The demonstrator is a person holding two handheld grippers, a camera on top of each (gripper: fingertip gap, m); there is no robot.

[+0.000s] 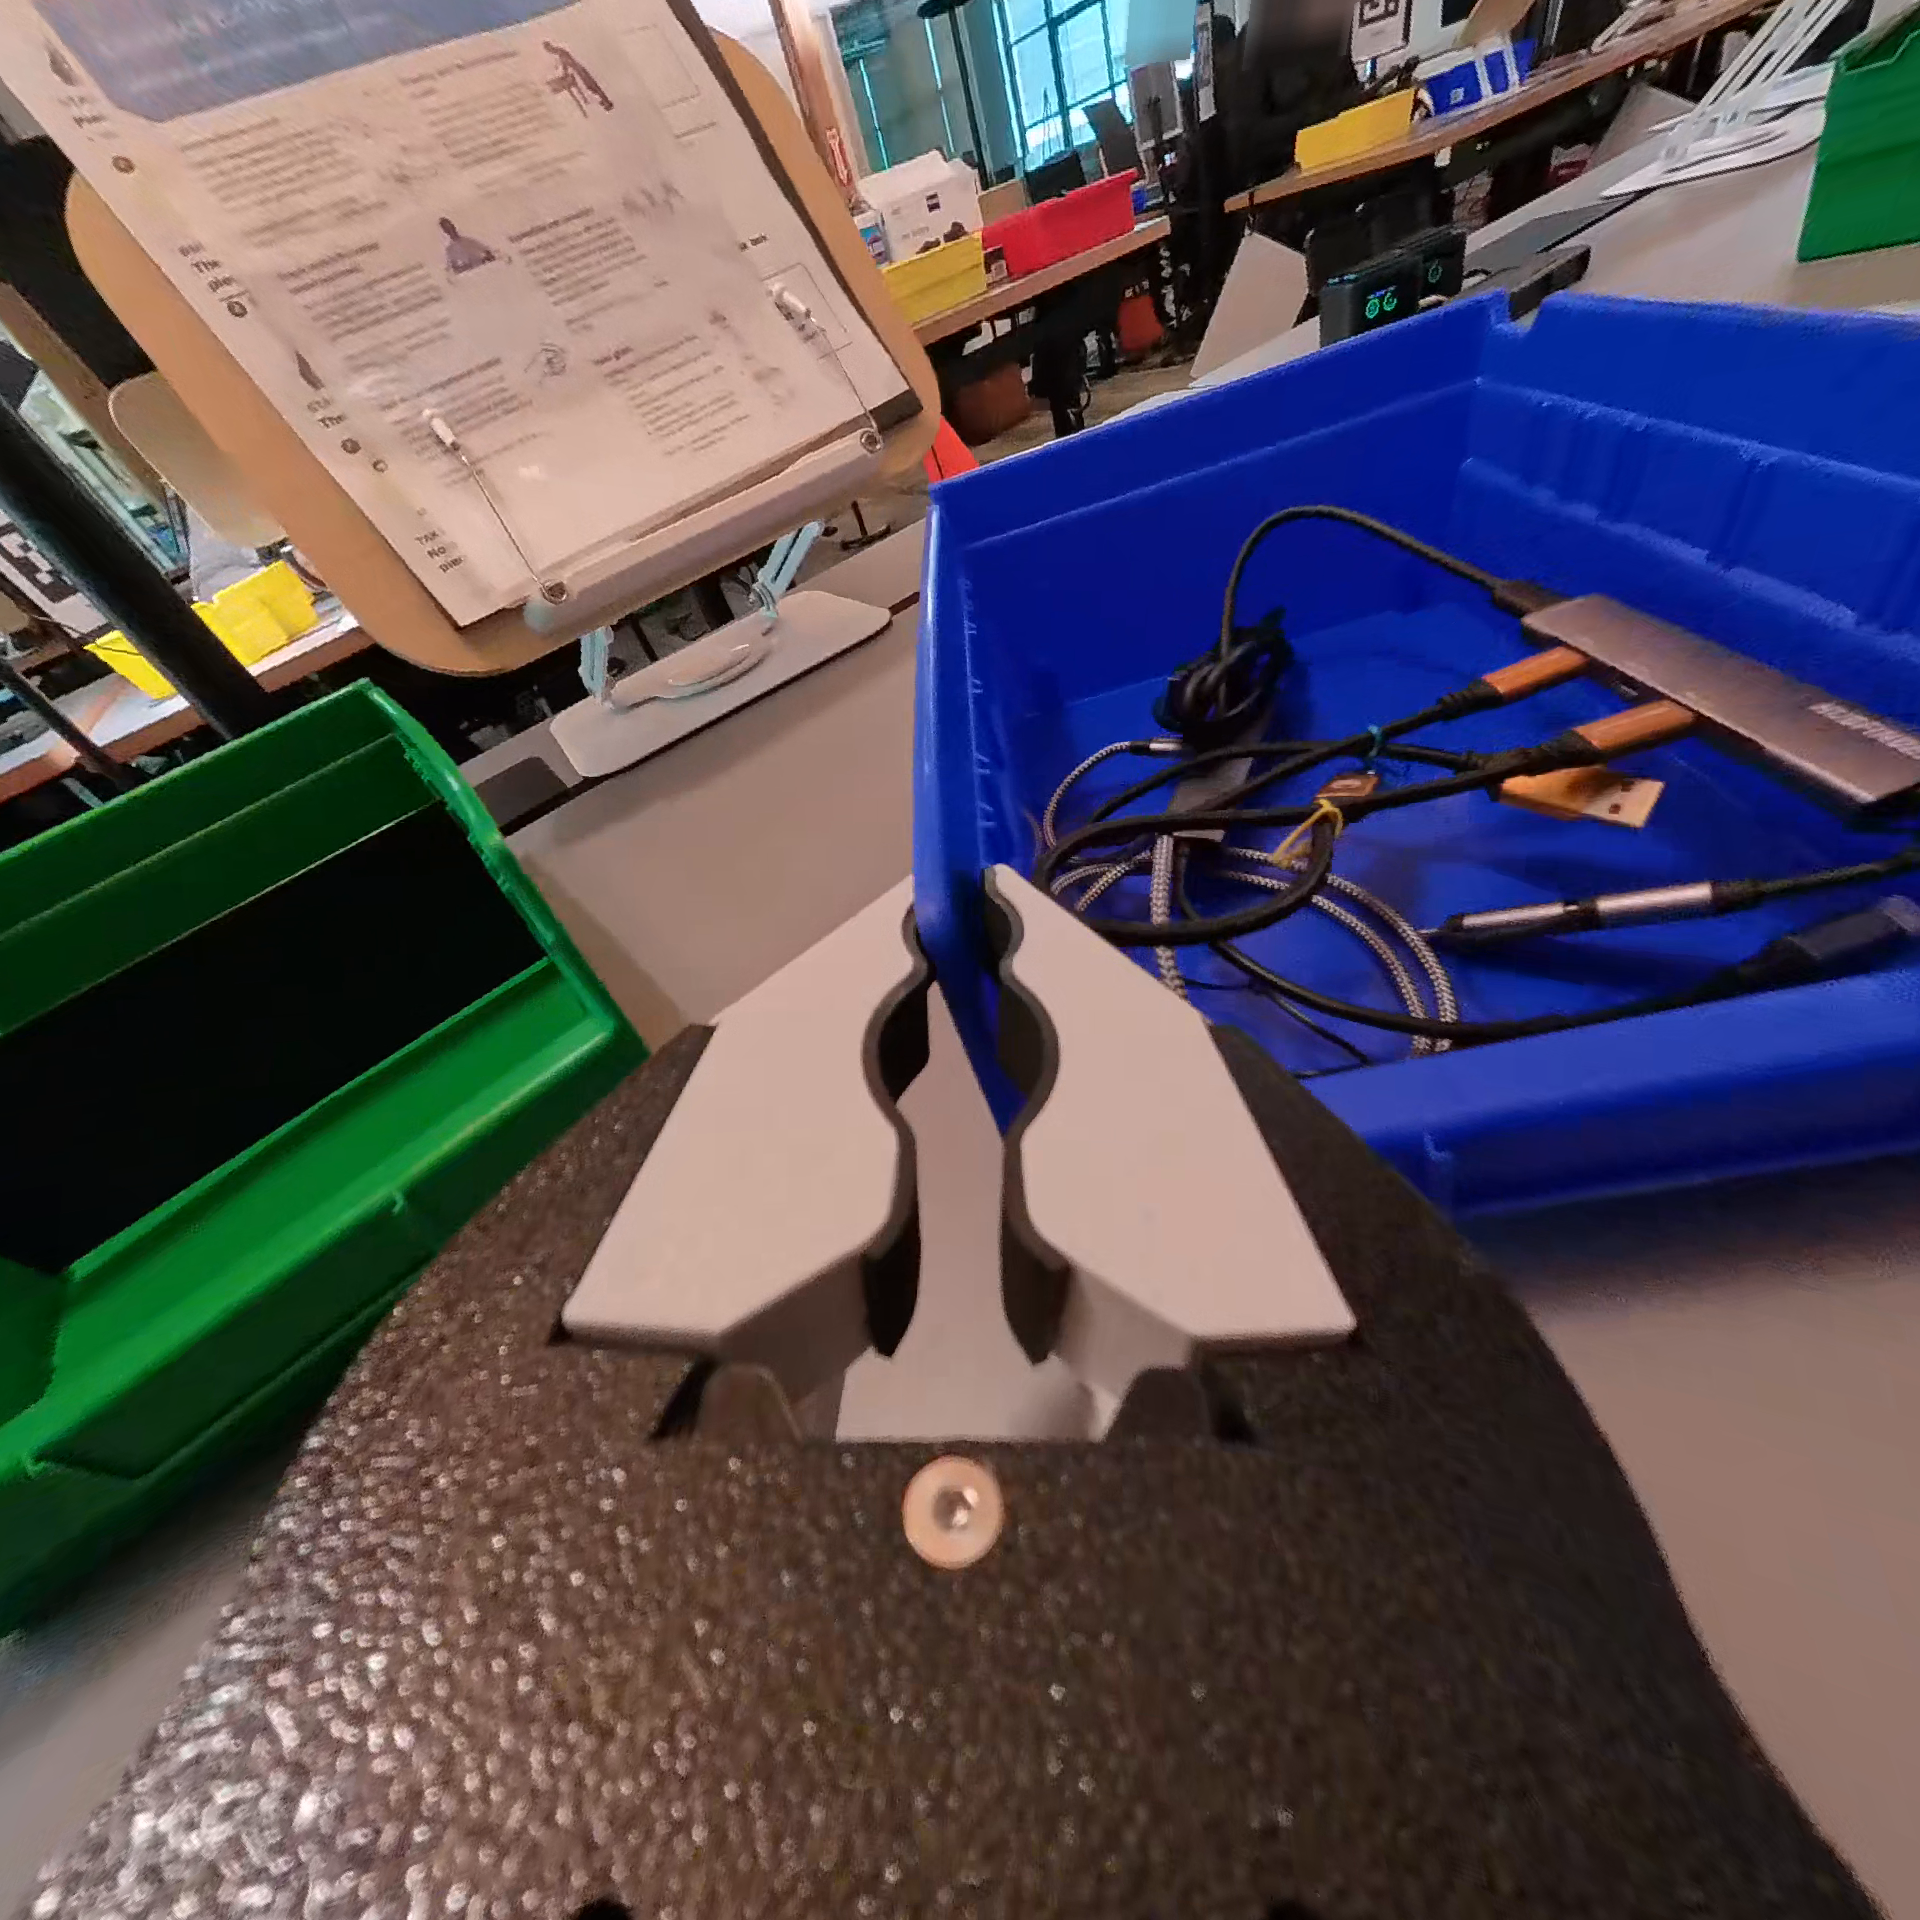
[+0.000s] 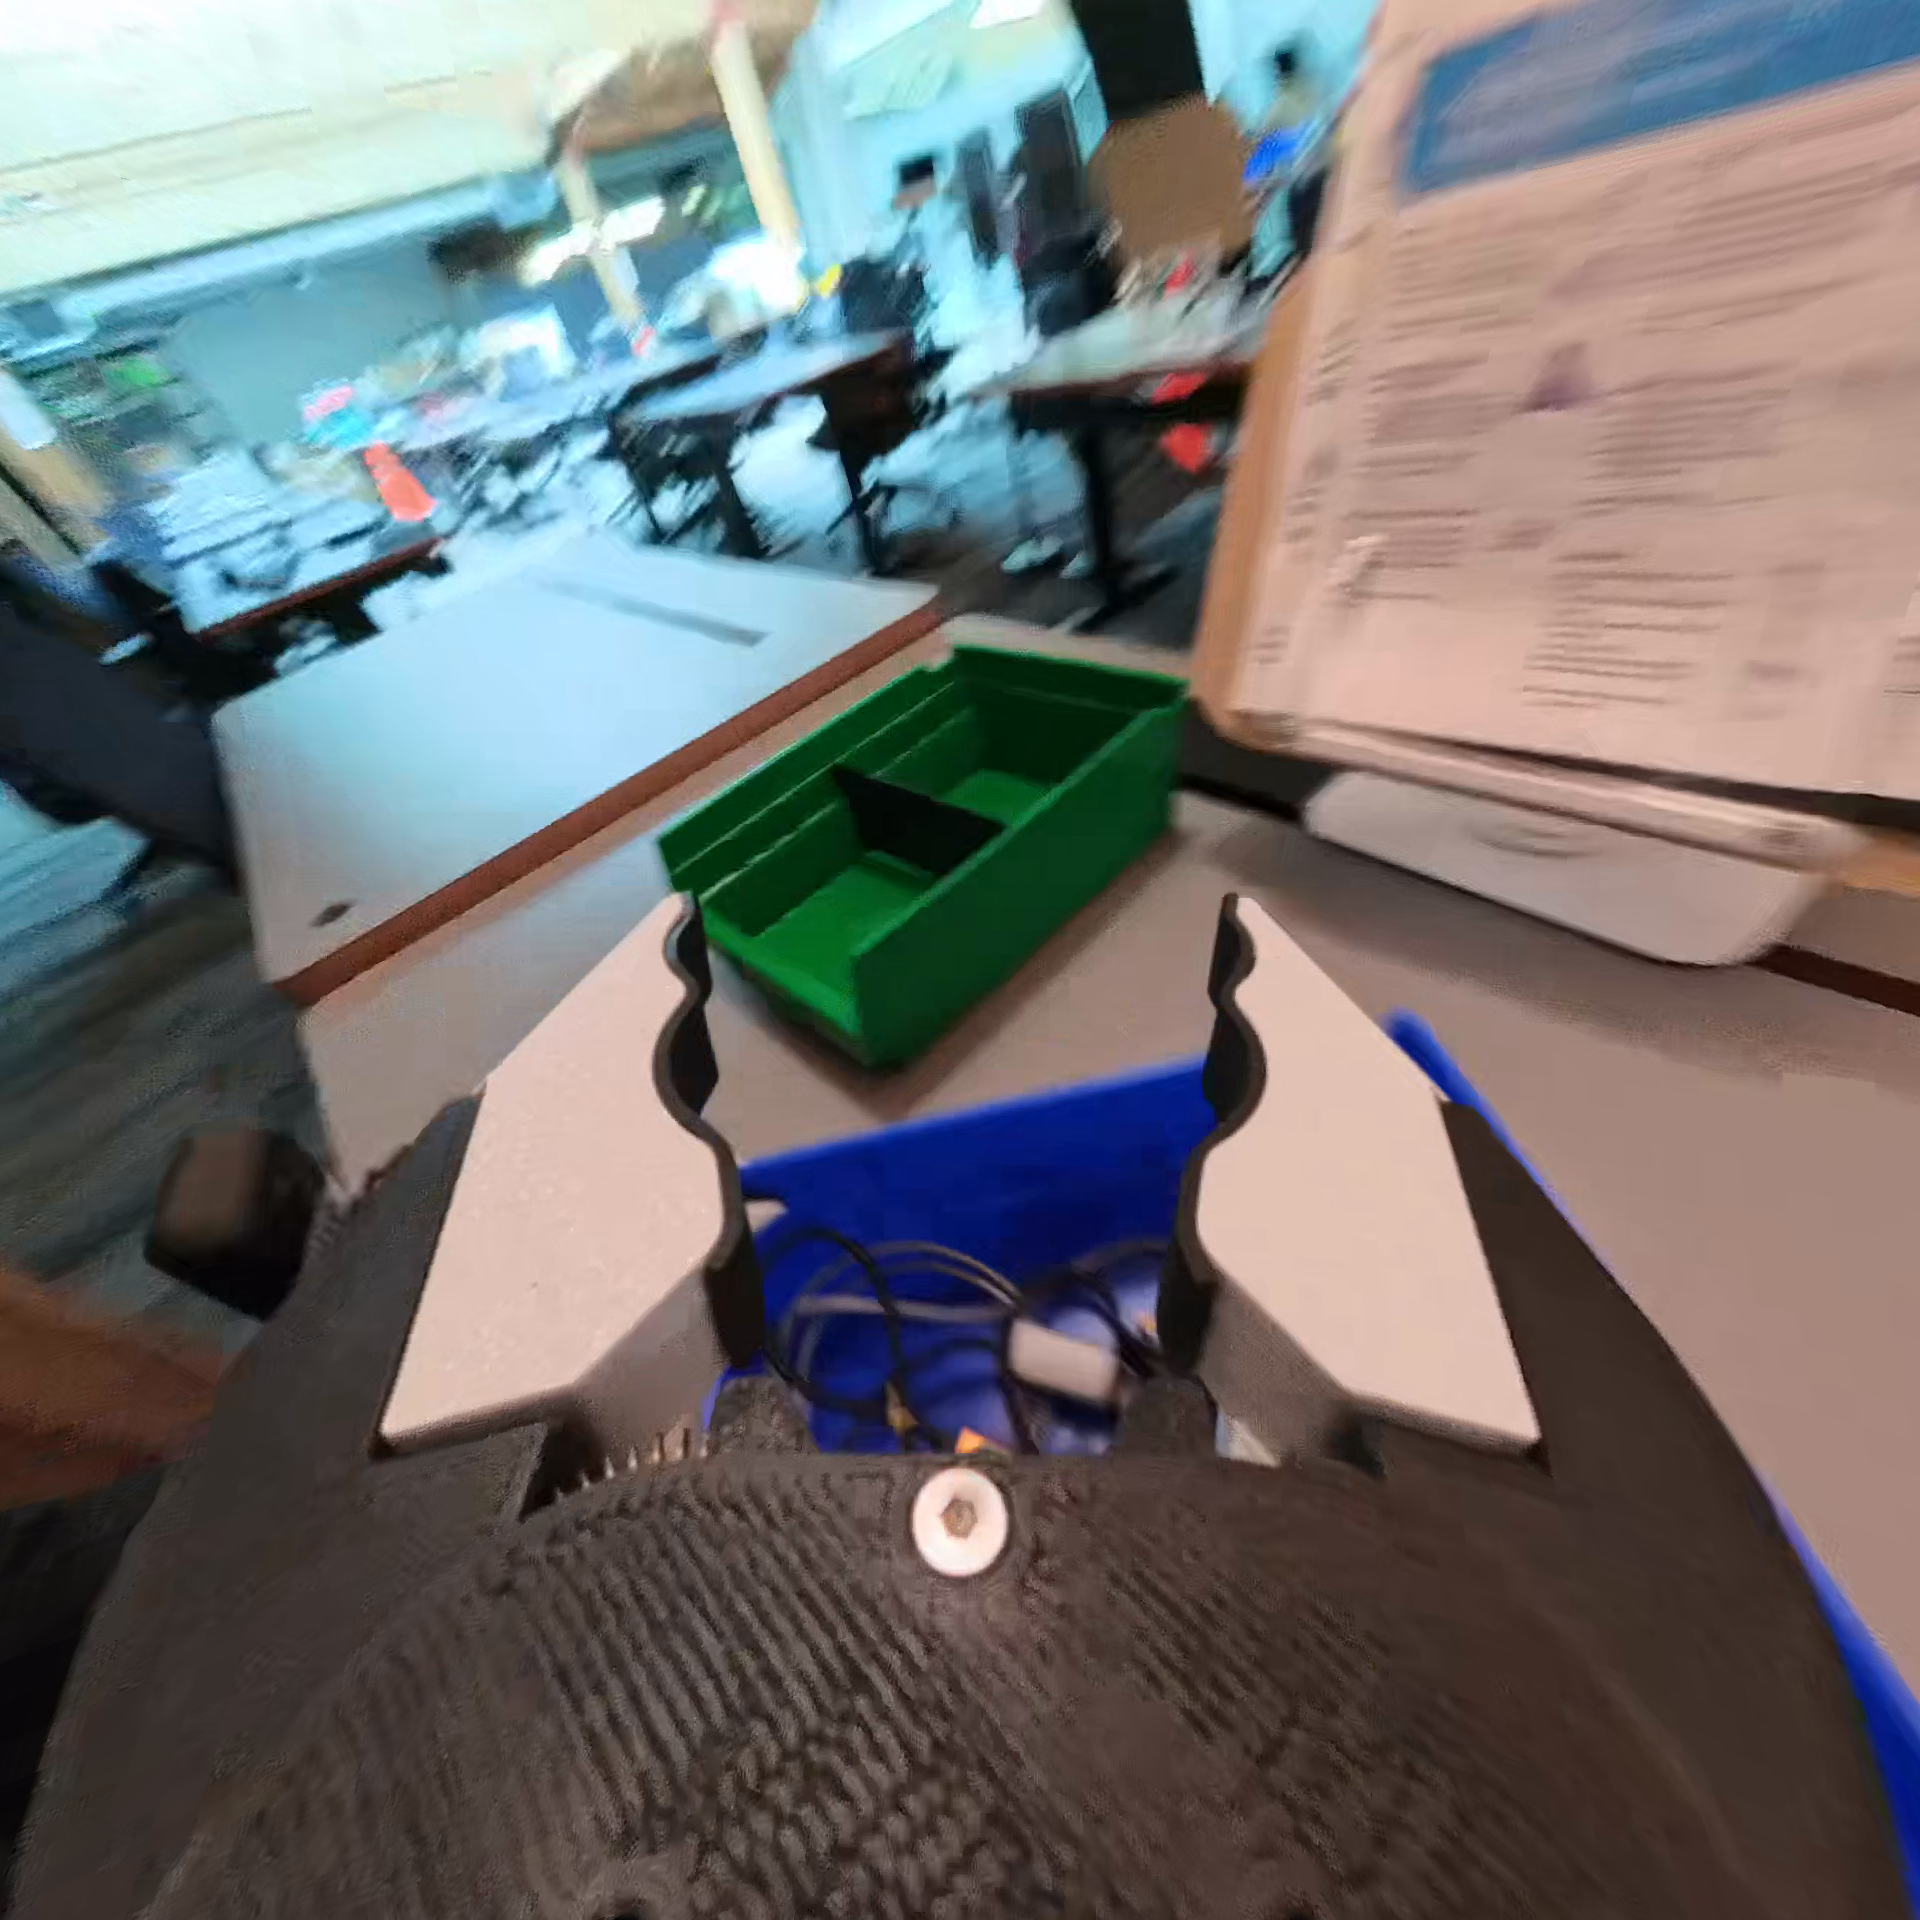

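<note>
My left gripper (image 1: 951, 899) is nearly closed and holds nothing, its tips at the near left corner of a blue bin (image 1: 1558, 1132). The bin holds tangled black and braided cables (image 1: 1247, 894), a grey hub (image 1: 1725, 696) and copper-coloured plugs (image 1: 1631, 727). A green bin (image 1: 312, 1091) with a black divider stands to the left. My right gripper (image 2: 956, 914) is open and empty, above the blue bin (image 2: 987, 1164) with its cables (image 2: 935, 1309). The green bin (image 2: 997, 904) lies ahead of it on the table.
A document stand (image 1: 499, 312) with printed sheets rises behind the bins on a white base (image 1: 727, 665); it also shows in the right wrist view (image 2: 1610, 416). A black pole (image 1: 114, 582) stands at the left. The grey table's edge (image 2: 582, 821) runs left of the green bin. Tip to tip, the grippers are about 20 cm apart.
</note>
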